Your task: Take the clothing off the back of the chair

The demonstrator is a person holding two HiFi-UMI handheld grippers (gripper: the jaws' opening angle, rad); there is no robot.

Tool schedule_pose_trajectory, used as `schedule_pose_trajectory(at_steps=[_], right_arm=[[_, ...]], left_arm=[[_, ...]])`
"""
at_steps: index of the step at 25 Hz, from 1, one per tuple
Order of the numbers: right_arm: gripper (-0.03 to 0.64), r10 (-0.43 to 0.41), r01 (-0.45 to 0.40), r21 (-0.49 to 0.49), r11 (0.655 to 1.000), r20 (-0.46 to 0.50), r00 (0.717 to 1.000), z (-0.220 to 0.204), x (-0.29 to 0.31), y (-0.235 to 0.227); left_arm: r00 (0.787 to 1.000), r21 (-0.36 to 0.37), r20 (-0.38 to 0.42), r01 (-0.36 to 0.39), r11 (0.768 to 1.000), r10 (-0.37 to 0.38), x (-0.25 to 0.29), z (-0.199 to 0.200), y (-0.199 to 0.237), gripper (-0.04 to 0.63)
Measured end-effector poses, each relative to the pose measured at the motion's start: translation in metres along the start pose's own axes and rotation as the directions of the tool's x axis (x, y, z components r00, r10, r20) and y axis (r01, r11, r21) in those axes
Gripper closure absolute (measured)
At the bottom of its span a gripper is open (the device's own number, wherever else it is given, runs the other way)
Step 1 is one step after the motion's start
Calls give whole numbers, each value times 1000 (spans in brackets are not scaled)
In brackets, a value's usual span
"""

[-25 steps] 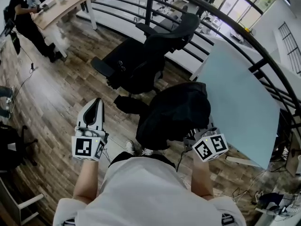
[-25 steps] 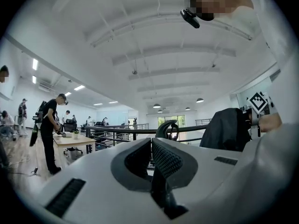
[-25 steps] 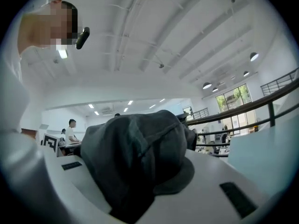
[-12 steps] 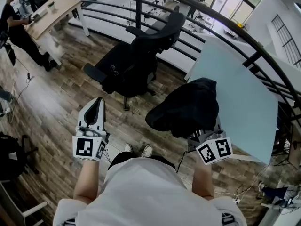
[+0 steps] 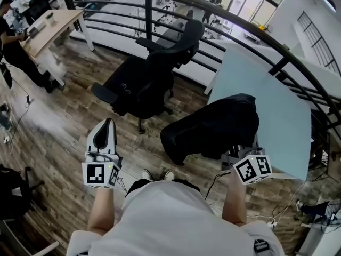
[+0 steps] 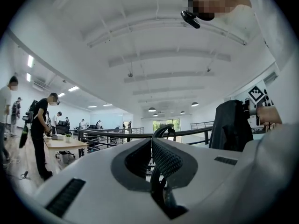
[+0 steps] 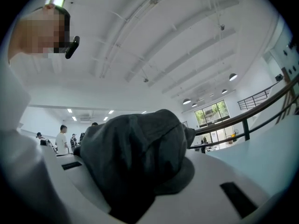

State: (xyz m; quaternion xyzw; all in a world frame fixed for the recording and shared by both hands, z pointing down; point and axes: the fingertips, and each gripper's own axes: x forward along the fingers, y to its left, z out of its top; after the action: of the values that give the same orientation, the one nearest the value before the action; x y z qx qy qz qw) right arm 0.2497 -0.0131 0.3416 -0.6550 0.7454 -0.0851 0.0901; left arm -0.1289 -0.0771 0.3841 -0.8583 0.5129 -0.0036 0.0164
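A black garment (image 5: 216, 128) hangs bunched in the air in front of me, clear of the black office chair (image 5: 152, 71), whose backrest is bare. My right gripper (image 5: 238, 149) is shut on the garment's near edge, and the cloth hides its fingertips. In the right gripper view the dark cloth (image 7: 135, 157) fills the space between the white jaws. My left gripper (image 5: 108, 124) is held out level at the left, shut and holding nothing. In the left gripper view its jaws meet at the tip (image 6: 152, 141), and the garment (image 6: 231, 125) shows at the right.
A pale blue table top (image 5: 269, 97) lies just beyond the garment on the right. A curved black railing (image 5: 224, 15) runs behind the chair. At far left a person (image 5: 10, 47) stands at a wooden desk (image 5: 50, 28). A black bag (image 5: 10, 183) sits on the floor.
My right gripper has carried the garment up and to the right, away from the chair and toward the pale table. The left gripper has hardly moved.
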Motion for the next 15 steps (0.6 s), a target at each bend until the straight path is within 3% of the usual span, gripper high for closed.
schedule_pose_trajectory(at_steps=[15], right_arm=[[532,-89,92,-82,992,35,995,12,5,18]], left_arm=[[997,18,25,71,997,-72,24,13,22,568]])
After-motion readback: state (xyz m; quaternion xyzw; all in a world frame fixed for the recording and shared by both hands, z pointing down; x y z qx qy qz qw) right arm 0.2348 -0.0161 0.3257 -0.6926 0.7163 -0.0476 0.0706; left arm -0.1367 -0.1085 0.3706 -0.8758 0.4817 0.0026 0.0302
